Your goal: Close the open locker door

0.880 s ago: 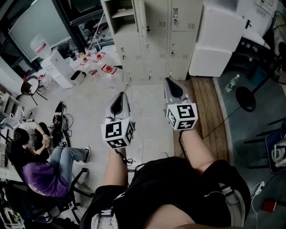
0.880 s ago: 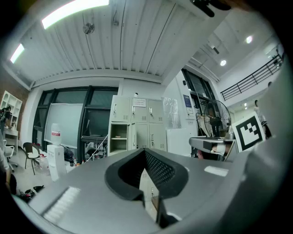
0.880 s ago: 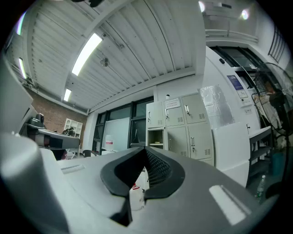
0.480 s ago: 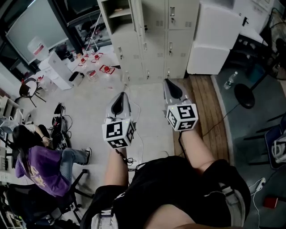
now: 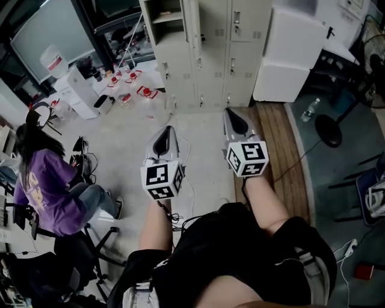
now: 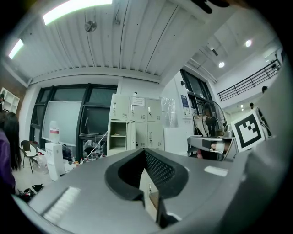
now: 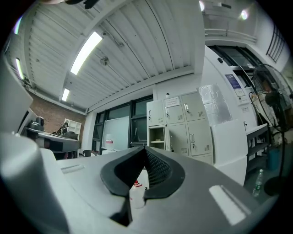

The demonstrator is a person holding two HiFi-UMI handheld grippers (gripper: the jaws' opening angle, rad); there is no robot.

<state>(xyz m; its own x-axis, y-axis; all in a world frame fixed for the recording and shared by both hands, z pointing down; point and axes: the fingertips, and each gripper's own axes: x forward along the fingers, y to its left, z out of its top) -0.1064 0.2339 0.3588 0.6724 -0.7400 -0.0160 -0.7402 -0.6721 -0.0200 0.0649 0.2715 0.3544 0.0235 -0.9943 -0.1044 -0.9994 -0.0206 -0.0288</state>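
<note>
The beige locker bank (image 5: 231,54) stands across the floor at the top of the head view. One upper compartment (image 5: 165,15) at its left is open and shows a shelf, with its door (image 5: 191,21) swung out edge-on beside it. My left gripper (image 5: 168,128) and right gripper (image 5: 229,110) are held side by side at waist height, pointing at the lockers from well short of them. Both are shut with nothing in them. The open compartment (image 6: 118,135) shows above the left gripper (image 6: 144,151), and the same compartment (image 7: 156,136) above the right gripper (image 7: 145,148).
A person in a purple top (image 5: 45,186) stands at the left by a chair. Water bottles and red items (image 5: 129,84) lie on the floor left of the lockers. White blocks (image 5: 289,48) stand at their right. Wooden boards (image 5: 283,150), a cable (image 5: 187,186) and a fan base (image 5: 331,132) lie ahead.
The person in purple has risen from sitting to standing at the left. Both grippers have drifted slightly right and stayed shut, and the lockers keep about the same distance.
</note>
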